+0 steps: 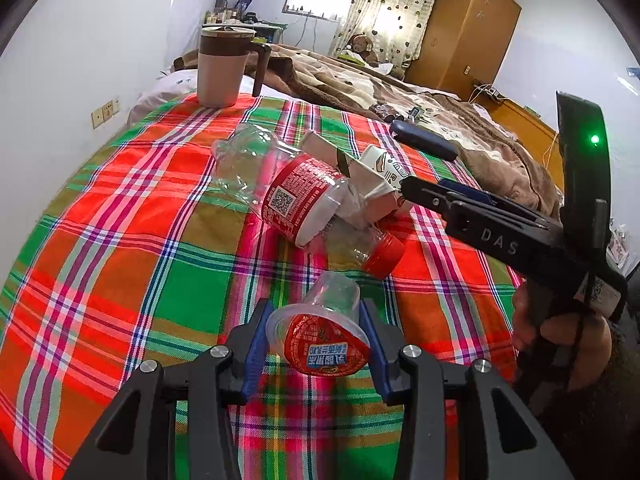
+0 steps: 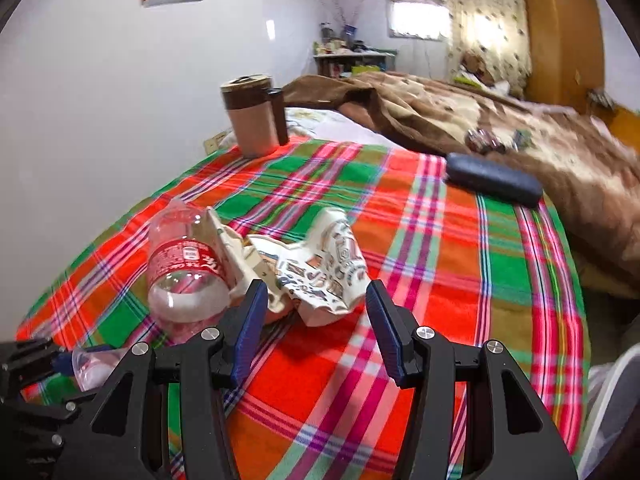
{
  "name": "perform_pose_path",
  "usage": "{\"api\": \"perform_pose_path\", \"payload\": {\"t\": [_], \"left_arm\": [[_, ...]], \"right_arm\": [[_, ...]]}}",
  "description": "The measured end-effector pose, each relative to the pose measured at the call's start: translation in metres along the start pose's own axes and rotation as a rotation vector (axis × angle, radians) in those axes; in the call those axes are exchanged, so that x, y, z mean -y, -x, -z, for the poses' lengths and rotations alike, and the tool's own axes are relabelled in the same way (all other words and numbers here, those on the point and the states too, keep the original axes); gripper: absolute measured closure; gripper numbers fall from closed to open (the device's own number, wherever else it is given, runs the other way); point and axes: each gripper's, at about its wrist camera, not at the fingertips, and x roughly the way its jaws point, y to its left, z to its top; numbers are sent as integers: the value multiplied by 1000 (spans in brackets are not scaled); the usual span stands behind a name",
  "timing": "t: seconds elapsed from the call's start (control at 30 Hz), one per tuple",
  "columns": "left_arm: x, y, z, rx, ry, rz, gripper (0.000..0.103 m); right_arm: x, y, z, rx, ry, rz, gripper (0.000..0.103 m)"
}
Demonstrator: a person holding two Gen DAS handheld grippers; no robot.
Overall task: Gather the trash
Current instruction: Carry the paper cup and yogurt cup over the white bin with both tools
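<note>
My left gripper (image 1: 316, 320) is shut on a small clear plastic cup (image 1: 320, 320) with a red foil lid, held just above the plaid cloth (image 1: 120, 240). Ahead lies a crushed clear bottle (image 1: 296, 192) with a red label and red cap. A crumpled paper cup and carton (image 1: 376, 176) lie beside it. My right gripper (image 2: 316, 308) is open, its fingers on either side of the crumpled paper cup (image 2: 328, 268). The bottle (image 2: 184, 272) lies to its left. The right gripper also shows in the left wrist view (image 1: 408, 184).
A tan mug with brown lid (image 1: 224, 68) stands at the far edge of the cloth. A dark glasses case (image 2: 492, 180) lies at the far right. A brown blanket (image 2: 480, 120) covers the bed beyond. A white wall is on the left.
</note>
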Motion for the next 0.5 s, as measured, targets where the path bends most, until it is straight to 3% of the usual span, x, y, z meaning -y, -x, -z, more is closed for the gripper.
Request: {"api": "perform_pose_path", "payload": {"t": [0.1, 0.23, 0.4, 0.5], "left_arm": [[-1, -3, -1, -7, 4, 4, 59], [-3, -4, 1, -15, 10, 5, 59], [-3, -6, 1, -16, 7, 13, 59], [-2, -7, 1, -17, 9, 15, 59]], "right_arm": [[-9, -6, -2, 0, 76, 14, 58], [-1, -7, -3, -5, 49, -16, 69], [11, -9, 2, -38, 25, -35, 70], [2, -10, 1, -38, 76, -29, 70]]}}
